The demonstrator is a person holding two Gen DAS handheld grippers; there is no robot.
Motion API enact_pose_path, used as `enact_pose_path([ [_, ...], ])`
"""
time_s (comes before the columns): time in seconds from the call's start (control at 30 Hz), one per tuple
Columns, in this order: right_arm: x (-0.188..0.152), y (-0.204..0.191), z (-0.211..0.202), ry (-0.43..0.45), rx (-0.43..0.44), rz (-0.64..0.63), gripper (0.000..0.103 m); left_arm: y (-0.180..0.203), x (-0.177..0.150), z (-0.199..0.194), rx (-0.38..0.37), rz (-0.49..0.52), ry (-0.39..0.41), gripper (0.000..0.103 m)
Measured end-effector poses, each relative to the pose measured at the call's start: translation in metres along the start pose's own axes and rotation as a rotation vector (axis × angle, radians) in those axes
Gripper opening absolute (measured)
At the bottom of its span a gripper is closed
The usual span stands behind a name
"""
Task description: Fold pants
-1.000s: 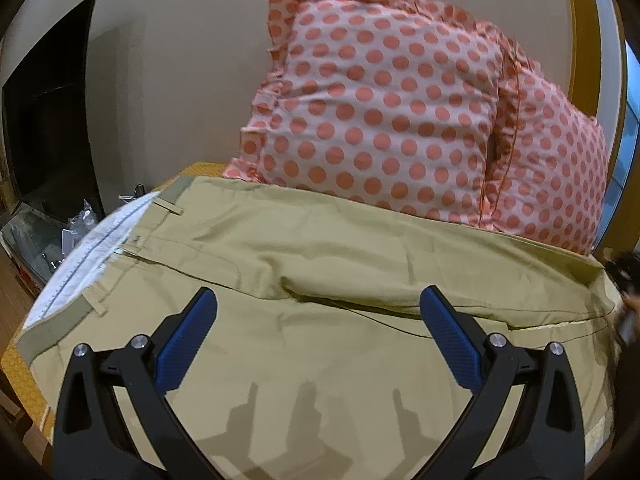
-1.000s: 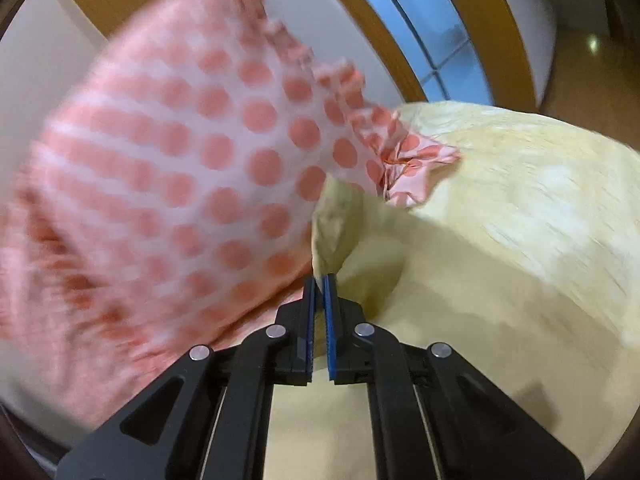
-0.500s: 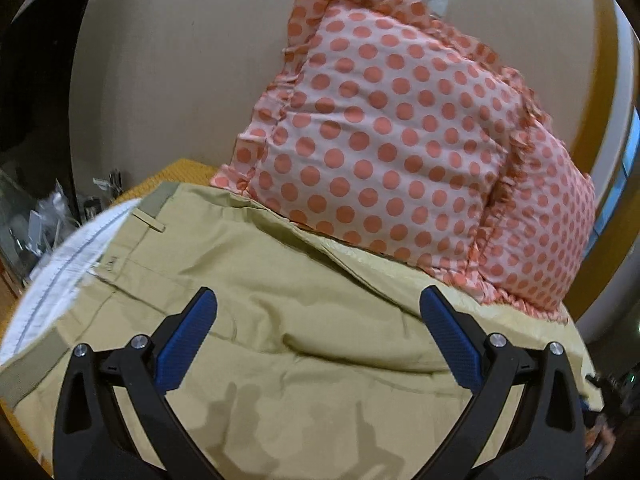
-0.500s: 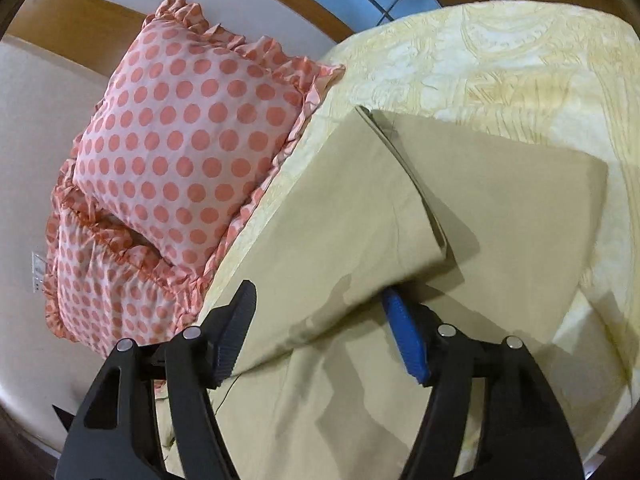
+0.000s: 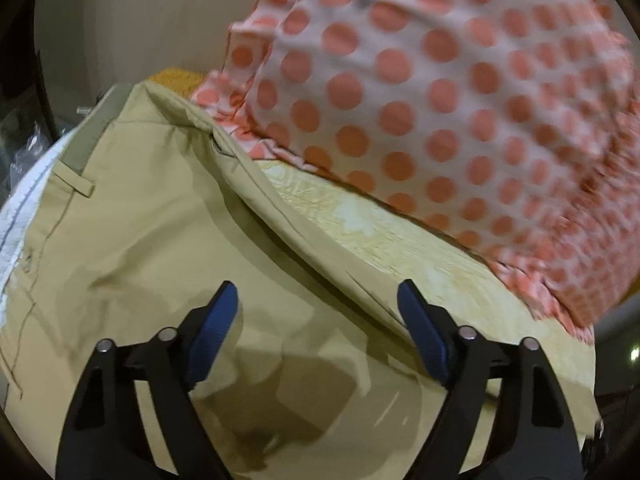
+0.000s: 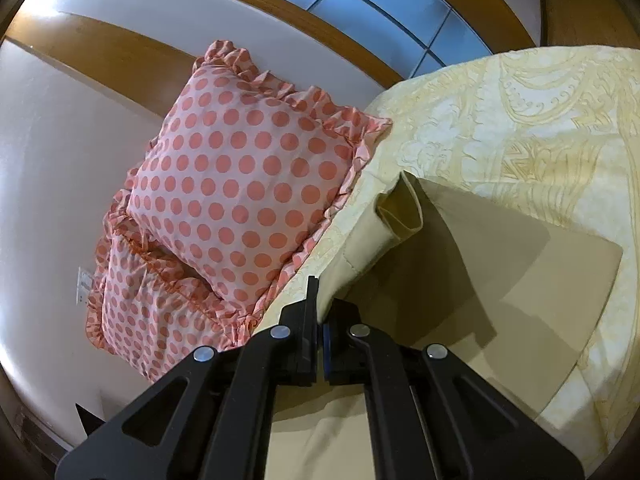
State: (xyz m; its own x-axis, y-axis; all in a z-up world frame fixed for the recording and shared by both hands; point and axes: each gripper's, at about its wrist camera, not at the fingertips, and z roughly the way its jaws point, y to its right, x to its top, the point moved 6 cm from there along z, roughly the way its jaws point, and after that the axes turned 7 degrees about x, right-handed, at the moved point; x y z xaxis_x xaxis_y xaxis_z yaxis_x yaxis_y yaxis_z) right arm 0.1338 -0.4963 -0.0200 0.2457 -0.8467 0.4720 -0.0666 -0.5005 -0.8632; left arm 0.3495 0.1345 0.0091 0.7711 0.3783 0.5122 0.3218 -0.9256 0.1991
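Khaki pants lie spread on the bed, waistband with white lining at the left in the left wrist view. My left gripper is open just above the seat of the pants, its blue pads apart, holding nothing. In the right wrist view my right gripper is shut on the edge of the upper pant leg and lifts it off the lower leg, which lies flat on the bed. The raised hem curls open at the far end.
Two pink pillows with orange dots lean against the wall along the far side of the bed, also in the left wrist view. A yellow patterned bedspread covers the bed. Clutter sits off the bed's left edge.
My right gripper was shut, opened over the leg, and has now shut on the upper leg's edge and raised it. My left gripper moved forward and lower over the pants, still open.
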Motion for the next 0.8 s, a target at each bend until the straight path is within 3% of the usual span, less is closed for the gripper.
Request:
enact_pose_path([
  [0.03,0.001,0.0,0.0,0.001,-0.001,-0.005,0.001,-0.001,0.005,0.011,0.011,-0.024,-0.017,0.067],
  [0.07,0.001,0.001,0.001,0.0,0.001,-0.002,0.001,-0.002,0.008,0.016,0.011,-0.031,-0.026,0.043],
  [0.1,0.002,0.0,0.001,0.0,0.007,0.001,0.001,-0.004,0.009,0.023,-0.003,-0.043,-0.047,0.006],
  [0.17,0.003,-0.003,0.0,0.001,0.009,-0.008,0.001,-0.011,0.007,0.018,-0.025,-0.074,-0.057,0.005],
  [0.27,0.007,-0.01,-0.016,0.027,0.002,-0.052,0.002,-0.019,-0.006,-0.039,-0.065,-0.028,0.067,0.005],
  [0.33,0.01,-0.01,-0.033,0.054,-0.024,-0.085,0.002,-0.031,-0.032,-0.093,-0.108,0.0,0.16,0.005],
  [0.43,0.01,-0.003,-0.05,0.075,-0.064,-0.105,0.002,-0.056,-0.087,-0.152,-0.141,0.025,0.225,0.005],
  [0.5,0.008,0.006,-0.061,0.083,-0.106,-0.119,0.002,-0.076,-0.136,-0.171,-0.128,0.031,0.233,0.005],
  [0.6,0.0,0.017,-0.065,0.058,-0.178,-0.154,0.002,-0.096,-0.185,-0.171,-0.105,0.012,0.193,0.006],
  [0.67,-0.007,0.024,-0.07,0.039,-0.238,-0.17,0.01,-0.107,-0.211,-0.161,-0.081,0.007,0.165,0.007],
  [0.7,-0.01,0.028,-0.075,0.037,-0.265,-0.173,0.029,-0.112,-0.22,-0.156,-0.06,0.005,0.165,0.012],
  [0.73,-0.012,0.03,-0.079,0.045,-0.279,-0.177,0.055,-0.115,-0.227,-0.153,-0.055,-0.001,0.167,0.014],
  [0.8,-0.014,0.036,-0.092,0.093,-0.316,-0.192,0.067,-0.12,-0.234,-0.155,-0.074,-0.024,0.19,0.017],
])
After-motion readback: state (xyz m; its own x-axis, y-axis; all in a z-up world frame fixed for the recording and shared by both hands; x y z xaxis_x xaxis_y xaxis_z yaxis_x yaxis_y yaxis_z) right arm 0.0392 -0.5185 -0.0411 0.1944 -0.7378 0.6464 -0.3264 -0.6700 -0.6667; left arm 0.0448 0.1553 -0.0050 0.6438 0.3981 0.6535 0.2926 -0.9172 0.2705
